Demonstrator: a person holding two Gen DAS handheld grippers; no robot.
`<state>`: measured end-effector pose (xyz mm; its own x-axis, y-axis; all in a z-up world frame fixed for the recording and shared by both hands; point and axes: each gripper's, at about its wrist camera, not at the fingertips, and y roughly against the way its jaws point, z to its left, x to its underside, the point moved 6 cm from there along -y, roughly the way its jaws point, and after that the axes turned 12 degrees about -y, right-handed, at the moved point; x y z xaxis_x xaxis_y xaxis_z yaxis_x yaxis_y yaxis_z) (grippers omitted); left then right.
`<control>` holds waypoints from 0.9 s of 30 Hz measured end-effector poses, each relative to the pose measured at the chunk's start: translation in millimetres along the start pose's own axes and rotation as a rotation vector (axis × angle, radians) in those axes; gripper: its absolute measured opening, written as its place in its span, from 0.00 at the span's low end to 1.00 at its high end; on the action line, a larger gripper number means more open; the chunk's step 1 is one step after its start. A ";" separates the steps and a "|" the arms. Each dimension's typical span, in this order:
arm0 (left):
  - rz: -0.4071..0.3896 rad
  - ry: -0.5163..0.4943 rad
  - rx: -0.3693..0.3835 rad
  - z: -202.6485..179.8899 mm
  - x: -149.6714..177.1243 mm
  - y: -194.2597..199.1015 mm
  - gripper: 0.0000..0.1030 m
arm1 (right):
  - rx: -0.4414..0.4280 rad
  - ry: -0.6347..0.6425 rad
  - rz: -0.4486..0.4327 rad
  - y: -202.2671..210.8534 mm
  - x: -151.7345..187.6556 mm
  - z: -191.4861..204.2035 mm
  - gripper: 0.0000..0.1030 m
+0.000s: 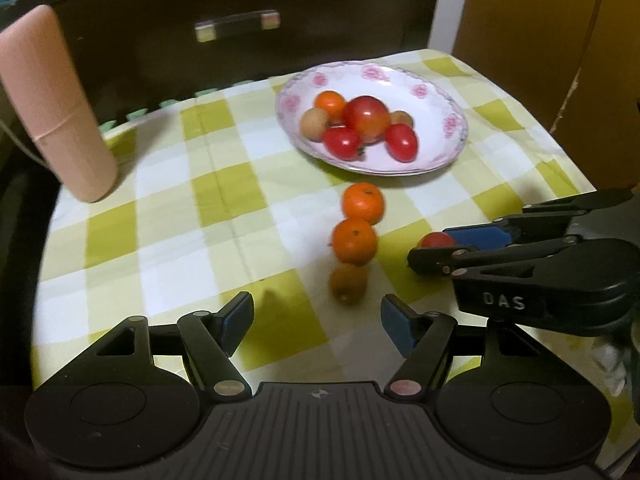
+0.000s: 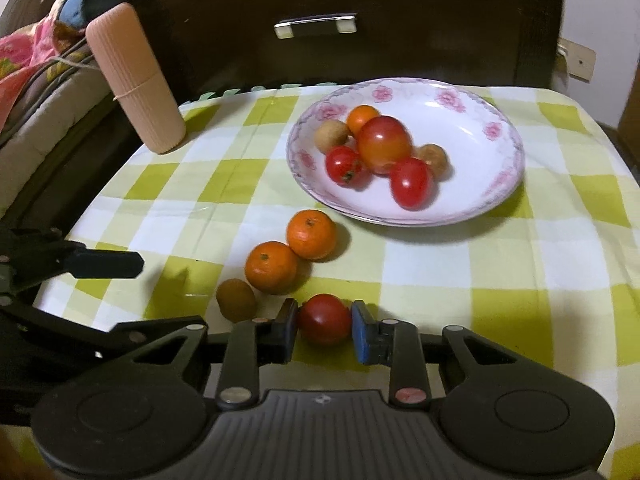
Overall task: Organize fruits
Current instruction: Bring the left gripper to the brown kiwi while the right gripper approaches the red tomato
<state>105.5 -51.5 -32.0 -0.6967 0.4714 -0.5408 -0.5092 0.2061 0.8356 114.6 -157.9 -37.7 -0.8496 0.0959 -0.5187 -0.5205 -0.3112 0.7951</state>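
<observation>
A white flowered plate [image 1: 424, 162] [image 2: 480, 200] on the checked cloth holds several fruits: tomatoes, a small orange and brown fruits. In front of it lie two oranges [image 1: 363, 203] [image 2: 311, 234], the nearer one [image 1: 354, 241] [image 2: 271, 267], and a brown fruit [image 1: 347, 283] [image 2: 236, 299]. My right gripper [image 2: 324, 326] [image 1: 434, 246] is shut on a red tomato [image 2: 324, 319] [image 1: 436, 239] at the table surface. My left gripper [image 1: 316, 324] is open and empty, just in front of the brown fruit.
A pink ribbed case [image 1: 52, 112] [image 2: 134, 80] stands tilted at the table's back left. A dark drawer with a metal handle [image 1: 238, 26] [image 2: 316, 26] is behind the table. Bedding [image 2: 28, 64] lies at the left.
</observation>
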 end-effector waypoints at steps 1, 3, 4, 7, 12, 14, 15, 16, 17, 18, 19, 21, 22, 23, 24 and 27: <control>-0.001 -0.002 0.006 -2.1 -0.7 -2.9 0.74 | 0.002 -0.010 -0.002 2.6 0.5 -3.6 0.27; -0.003 -0.009 0.013 -5.4 -2.0 -10.0 0.74 | 0.007 -0.023 -0.004 6.1 2.1 -9.2 0.27; -0.003 -0.013 0.011 -6.4 -2.5 -14.1 0.74 | 0.013 -0.027 -0.004 7.6 3.4 -12.3 0.27; 0.009 0.008 0.023 -5.8 -1.9 -24.0 0.66 | 0.016 -0.041 0.003 9.1 6.4 -18.6 0.27; -0.012 0.028 0.009 -0.8 -5.7 -28.7 0.63 | 0.008 -0.054 0.008 9.8 8.7 -21.9 0.27; -0.015 0.012 -0.005 -2.4 -6.7 -29.8 0.63 | 0.001 -0.063 0.008 10.3 9.3 -22.8 0.27; -0.015 -0.001 -0.014 -3.9 -6.8 -30.1 0.64 | 0.000 -0.064 0.007 10.7 9.7 -23.4 0.27; -0.016 -0.016 -0.025 -5.4 -6.7 -30.5 0.64 | -0.001 -0.064 0.007 10.7 9.9 -23.5 0.27; -0.019 -0.023 -0.032 -6.2 -6.2 -30.6 0.64 | -0.001 -0.067 0.007 10.5 9.9 -23.7 0.27; -0.021 -0.018 -0.034 -6.1 -5.9 -30.4 0.64 | -0.003 -0.073 0.006 11.0 10.7 -24.4 0.27; -0.022 -0.012 -0.033 -5.6 -6.0 -30.3 0.64 | -0.006 -0.078 0.005 11.3 11.3 -25.1 0.27; -0.027 -0.010 -0.035 -6.5 -5.8 -29.6 0.61 | -0.009 -0.080 0.002 12.0 12.0 -25.8 0.27; -0.034 -0.013 -0.033 -8.0 -5.6 -28.9 0.59 | -0.011 -0.080 -0.001 12.3 12.7 -26.1 0.27; -0.038 -0.015 -0.030 -9.8 -5.9 -27.9 0.53 | -0.012 -0.080 -0.003 12.3 12.6 -26.3 0.27; -0.040 -0.018 -0.028 -12.0 -7.1 -27.0 0.49 | -0.011 -0.073 -0.006 12.6 13.2 -26.0 0.27; -0.048 -0.031 -0.018 -18.0 -9.9 -26.4 0.32 | -0.004 -0.055 -0.007 14.5 15.7 -24.8 0.27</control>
<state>116.8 -77.1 -50.5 -0.6557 0.4874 -0.5767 -0.5506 0.2141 0.8069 95.8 -184.4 -42.1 -0.8493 0.1503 -0.5061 -0.5264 -0.3138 0.7902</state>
